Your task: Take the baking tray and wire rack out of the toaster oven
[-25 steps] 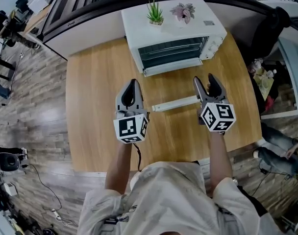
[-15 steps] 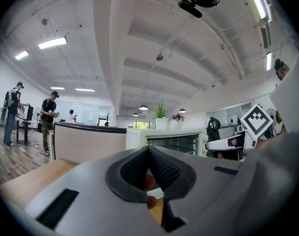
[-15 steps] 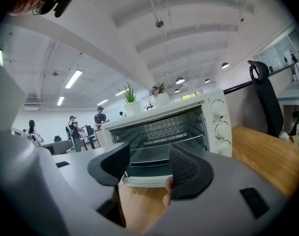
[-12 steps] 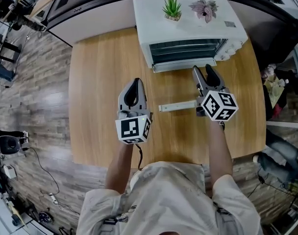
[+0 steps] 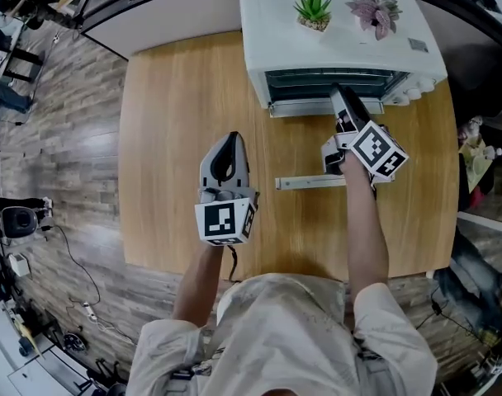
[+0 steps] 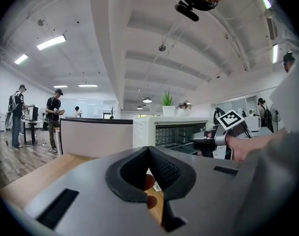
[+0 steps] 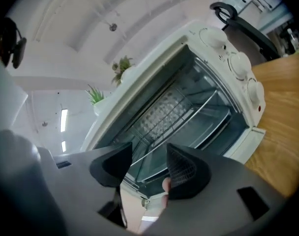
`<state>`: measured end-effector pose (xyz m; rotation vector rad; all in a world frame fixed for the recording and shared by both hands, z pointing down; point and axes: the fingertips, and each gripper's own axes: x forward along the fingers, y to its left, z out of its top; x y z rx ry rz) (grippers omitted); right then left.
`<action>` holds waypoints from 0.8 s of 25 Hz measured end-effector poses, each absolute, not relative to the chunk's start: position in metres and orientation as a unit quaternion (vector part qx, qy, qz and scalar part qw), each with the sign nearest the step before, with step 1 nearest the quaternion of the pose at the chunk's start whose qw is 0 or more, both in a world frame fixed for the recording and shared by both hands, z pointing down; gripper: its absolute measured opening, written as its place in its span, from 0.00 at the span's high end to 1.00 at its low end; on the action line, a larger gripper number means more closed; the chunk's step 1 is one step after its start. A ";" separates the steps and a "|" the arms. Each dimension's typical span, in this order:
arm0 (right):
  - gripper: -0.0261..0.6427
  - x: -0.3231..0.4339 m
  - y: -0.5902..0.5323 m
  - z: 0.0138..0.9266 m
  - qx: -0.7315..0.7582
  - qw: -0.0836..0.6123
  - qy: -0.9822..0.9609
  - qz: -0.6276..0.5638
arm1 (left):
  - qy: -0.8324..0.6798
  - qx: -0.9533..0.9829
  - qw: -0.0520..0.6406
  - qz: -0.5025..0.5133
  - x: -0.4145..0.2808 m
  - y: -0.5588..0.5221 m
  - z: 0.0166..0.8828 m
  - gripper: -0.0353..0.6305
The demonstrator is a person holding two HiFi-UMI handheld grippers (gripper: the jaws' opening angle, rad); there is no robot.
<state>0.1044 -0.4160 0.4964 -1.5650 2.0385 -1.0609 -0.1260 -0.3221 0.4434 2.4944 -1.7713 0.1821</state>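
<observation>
The white toaster oven (image 5: 342,44) stands at the table's far edge with its front open. Inside it a wire rack (image 7: 162,113) sits above a grey baking tray (image 7: 208,126), both on their rails. My right gripper (image 5: 342,99) is rolled onto its side right at the oven's mouth. Its jaws (image 7: 149,151) are open and have just been closing a little, with nothing between them and the rack's front edge just beyond the tips. My left gripper (image 5: 226,143) hovers over the middle of the table, shut and empty (image 6: 148,149).
A white bar (image 5: 310,182), seemingly the open door's handle, lies in front of the oven under my right arm. Two small potted plants (image 5: 314,7) (image 5: 375,13) stand on the oven. Its knobs (image 7: 238,63) are on its right side. People (image 6: 53,117) stand far off at the left.
My right gripper has moved forward from above the white bar to the oven's mouth and rolled onto its side. The left gripper has stayed over the table's middle.
</observation>
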 end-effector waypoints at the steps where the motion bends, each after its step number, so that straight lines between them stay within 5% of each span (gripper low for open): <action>1: 0.61 0.104 -0.420 0.500 -0.550 0.188 0.716 -0.386 | -0.579 0.812 0.040 0.061 -0.127 -0.323 0.445 0.93; 20: 0.73 0.105 -0.477 0.523 -0.520 0.313 0.641 -0.471 | -0.600 0.792 0.069 0.087 -0.142 -0.324 0.478 0.93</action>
